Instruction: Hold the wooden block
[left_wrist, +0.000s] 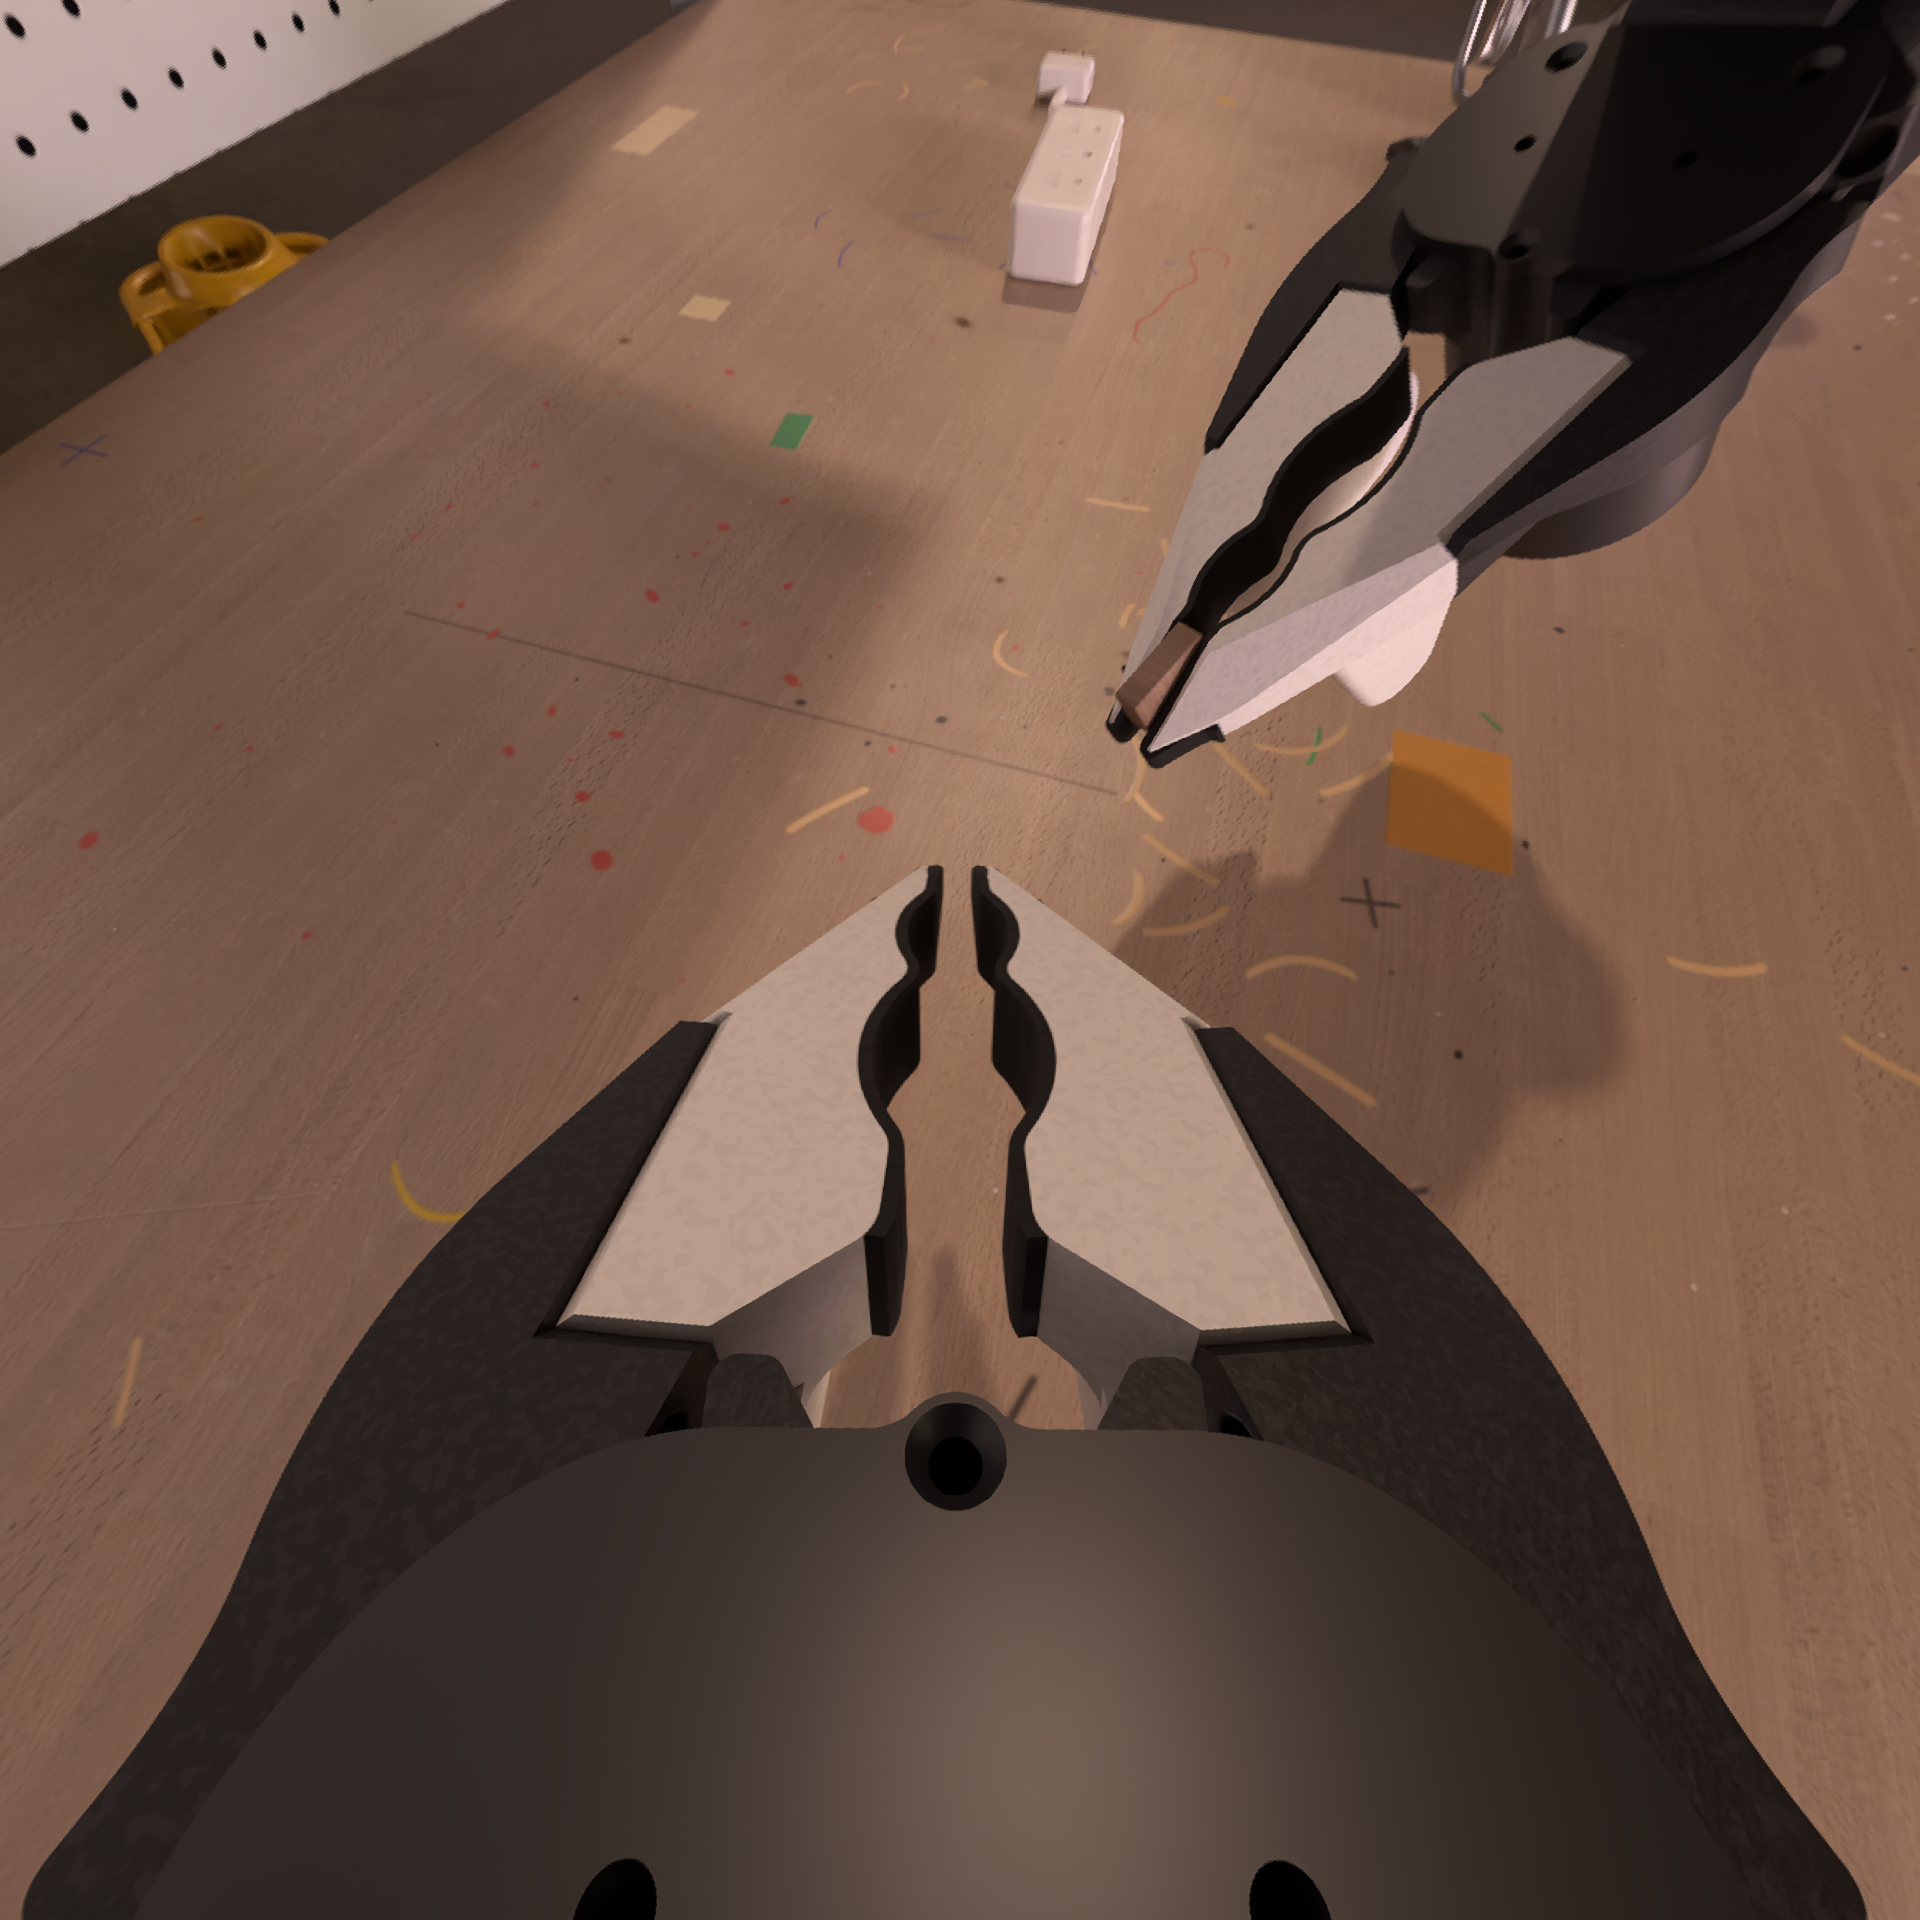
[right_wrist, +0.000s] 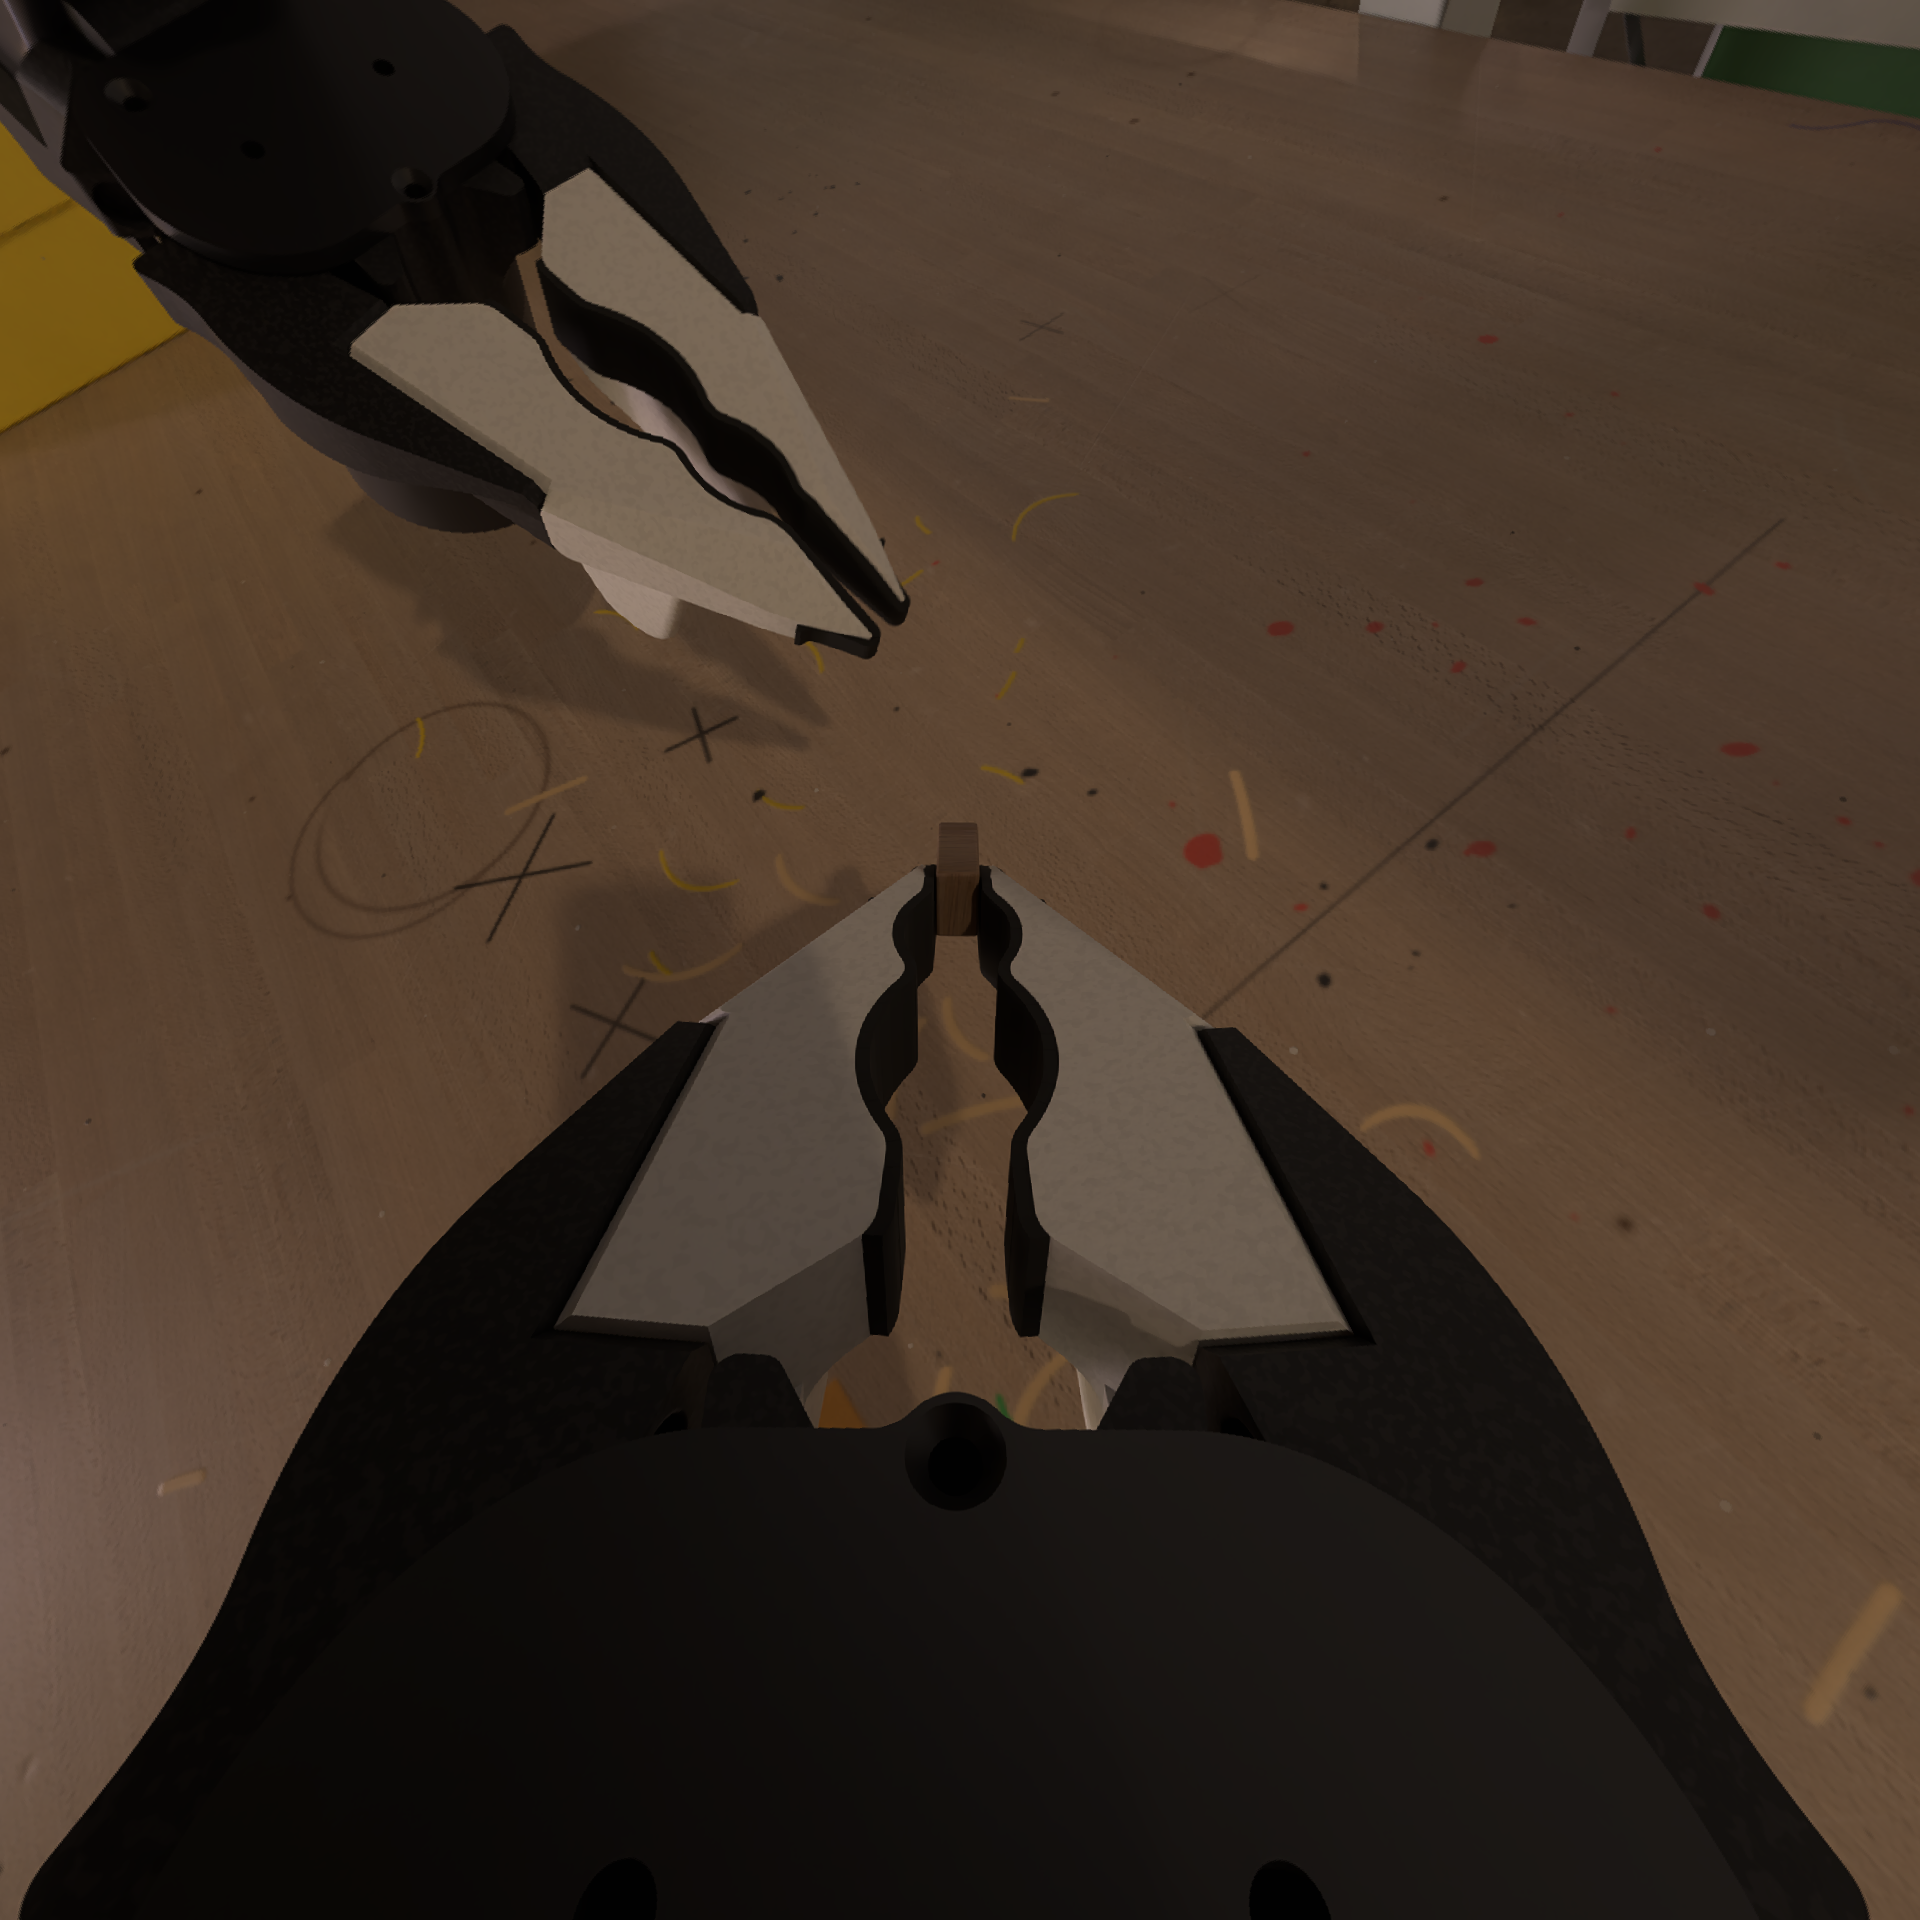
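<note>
From my left wrist view, the wooden block (left_wrist: 1151, 681) is a small brown stick, its end poking out between the tips of my right gripper (left_wrist: 1132, 727), which angles down over the tabletop (left_wrist: 520, 675) without touching it; my left gripper (left_wrist: 956, 878) hangs level nearby, jaws nearly closed on nothing, a thin gap between them. From my right wrist view, the block (right_wrist: 957, 883) stands upright, pinched at my jaws' tips, pale end grain uppermost, while my left gripper (right_wrist: 883, 629) points in from the upper left.
</note>
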